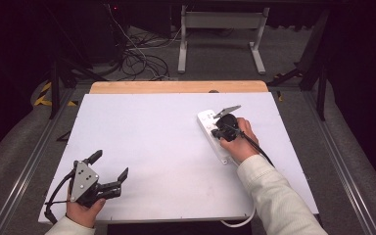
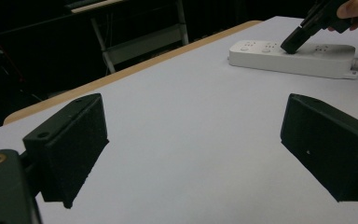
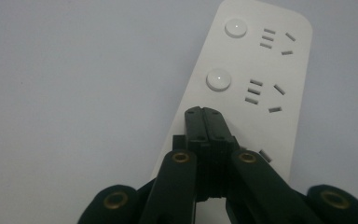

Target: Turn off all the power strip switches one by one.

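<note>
A white power strip [image 1: 210, 128] with round buttons and socket slots lies at the right middle of the white table [image 1: 152, 142]. My right gripper [image 1: 219, 133] is shut, jaws pressed together with nothing between them, its tip down on the strip's top. In the right gripper view the closed jaws [image 3: 206, 113] sit just below the second round button [image 3: 218, 80] of the power strip [image 3: 279, 70]. My left gripper [image 1: 108, 166] rests near the table's front left corner, open and empty. The left gripper view has the power strip [image 2: 293, 58] far off, with the right gripper [image 2: 292, 43] touching it.
The strip's white cable [image 1: 240, 221] runs off the front edge of the table. A wooden board edge [image 1: 176, 86] borders the far side. Beyond it stand a white frame [image 1: 220, 29] and loose cables [image 1: 137, 58] on the floor.
</note>
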Available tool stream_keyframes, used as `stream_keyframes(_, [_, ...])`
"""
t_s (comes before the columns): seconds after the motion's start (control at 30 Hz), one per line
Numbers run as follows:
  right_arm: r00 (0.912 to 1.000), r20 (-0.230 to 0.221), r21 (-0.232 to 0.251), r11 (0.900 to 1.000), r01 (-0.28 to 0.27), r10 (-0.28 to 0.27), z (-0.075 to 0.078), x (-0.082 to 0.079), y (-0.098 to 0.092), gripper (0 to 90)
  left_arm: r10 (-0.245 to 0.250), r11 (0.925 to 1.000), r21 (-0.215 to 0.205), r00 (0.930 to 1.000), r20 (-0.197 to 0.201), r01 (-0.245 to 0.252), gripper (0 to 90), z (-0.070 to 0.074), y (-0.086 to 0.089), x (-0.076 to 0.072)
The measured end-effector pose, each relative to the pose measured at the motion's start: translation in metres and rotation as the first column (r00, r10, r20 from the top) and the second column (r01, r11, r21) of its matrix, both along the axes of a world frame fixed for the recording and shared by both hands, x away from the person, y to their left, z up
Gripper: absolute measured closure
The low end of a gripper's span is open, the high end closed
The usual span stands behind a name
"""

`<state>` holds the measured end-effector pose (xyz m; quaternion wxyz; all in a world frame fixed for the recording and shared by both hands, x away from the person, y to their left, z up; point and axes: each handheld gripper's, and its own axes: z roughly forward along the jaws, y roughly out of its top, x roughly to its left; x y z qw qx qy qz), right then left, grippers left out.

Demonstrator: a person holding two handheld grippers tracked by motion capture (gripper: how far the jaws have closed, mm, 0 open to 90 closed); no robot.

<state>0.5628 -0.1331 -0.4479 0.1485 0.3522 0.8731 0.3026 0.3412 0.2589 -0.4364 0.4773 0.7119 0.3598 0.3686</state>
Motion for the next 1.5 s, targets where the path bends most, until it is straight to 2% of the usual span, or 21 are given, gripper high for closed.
stream_keyframes(0.13, [0.9999,-0.013,0.025,1.0,0.006,-0.006,0.0,0.001,-0.003,90.0,0.005,1.0,-0.002,1.0,0.001,-0.005,7.9,0.0,0.001,0.0])
stream_keyframes(0.2, [0.9999,0.012,0.01,1.0,-0.004,0.004,0.006,-0.001,-0.002,90.0,0.006,1.0,-0.005,1.0,0.002,-0.006,7.9,0.0,0.001,0.0])
stream_keyframes(0.23, [0.9992,0.04,0.032,0.999,-0.01,0.009,0.01,-0.002,-0.002,90.0,0.006,1.0,-0.007,1.0,0.0,-0.006,7.9,0.0,0.001,0.001])
stream_keyframes(0.3, [0.9974,0.072,0.123,0.992,-0.006,-0.003,0.02,-0.002,-0.005,90.0,0.006,1.0,-0.005,1.0,-0.004,-0.006,7.9,0.0,0.001,0.001])
stream_keyframes(0.33, [0.9971,0.076,0.135,0.991,0.002,-0.012,0.024,0.0,-0.006,90.0,0.003,1.0,-0.002,1.0,-0.005,-0.003,7.9,0.0,0.001,0.002])
stream_keyframes(0.4, [0.9969,0.078,0.111,0.994,0.004,-0.012,0.027,0.004,-0.005,90.0,0.002,1.0,-0.002,1.0,-0.005,-0.002,7.9,0.0,0.001,0.002])
stream_keyframes(0.63, [0.9966,0.078,0.103,0.995,0.018,-0.026,0.025,0.015,-0.001,90.0,0.006,1.0,-0.004,1.0,0.0,-0.006,8.0,0.0,0.001,0.001])
stream_keyframes(0.83, [0.998,0.061,0.096,0.995,0.01,-0.016,0.016,0.023,0.006,90.0,0.007,1.0,-0.006,1.0,-0.002,-0.007,7.9,0.0,0.002,0.001])
stream_keyframes(0.93, [0.9989,0.042,0.111,0.994,0.017,-0.022,0.011,0.026,0.007,90.0,0.007,1.0,-0.005,1.0,-0.001,-0.007,7.9,0.0,0.002,0.001])
stream_keyframes(1.07, [0.9987,0.044,0.116,0.993,0.021,-0.026,0.008,0.029,0.009,90.0,0.006,1.0,-0.004,1.0,-0.002,-0.006,7.9,0.0,0.002,0.001])
stream_keyframes(1.23, [0.9986,0.04,0.087,0.996,0.031,-0.034,0.002,0.031,0.011,90.0,0.007,0.9999,-0.007,1.0,-0.001,-0.007,8.0,0.0,0.002,0.001])
stream_keyframes(1.5, [0.9985,0.041,0.071,0.997,0.033,-0.036,0.0,0.032,0.013,90.0,0.008,1.0,-0.006,1.0,-0.001,-0.008,8.0,0.0,0.002,0.001])
